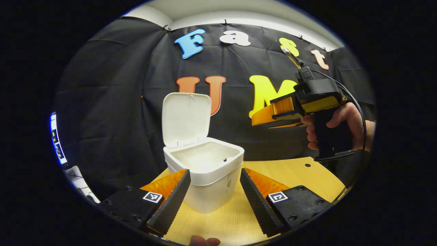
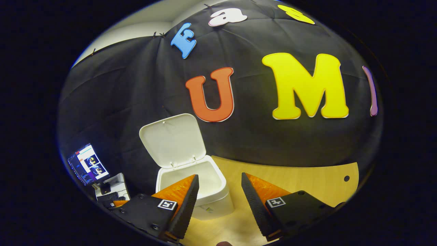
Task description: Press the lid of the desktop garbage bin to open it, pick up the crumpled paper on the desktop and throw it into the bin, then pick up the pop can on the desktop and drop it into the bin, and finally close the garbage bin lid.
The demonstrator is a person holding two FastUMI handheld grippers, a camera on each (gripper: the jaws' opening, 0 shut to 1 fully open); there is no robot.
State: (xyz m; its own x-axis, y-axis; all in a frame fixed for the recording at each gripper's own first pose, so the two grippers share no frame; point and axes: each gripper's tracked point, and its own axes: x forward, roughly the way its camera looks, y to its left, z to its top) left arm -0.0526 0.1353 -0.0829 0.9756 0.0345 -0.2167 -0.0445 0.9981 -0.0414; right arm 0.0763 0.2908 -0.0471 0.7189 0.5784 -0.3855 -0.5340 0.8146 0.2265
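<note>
The white desktop bin stands on the wooden table with its lid swung up and upright at the back. What I can see of its inside is bare white wall. My left gripper is open just in front of the bin, one finger on each side of its front wall, holding nothing. A hand holds my right gripper in the air to the right of the bin and above it. In the right gripper view the right gripper is open and empty, with the bin and raised lid below and to its left.
The wooden table stretches to the right of the bin and has a small dark hole near its far edge. A lit monitor stands on a stand beyond the table's left side. The black cloth wall closes the back.
</note>
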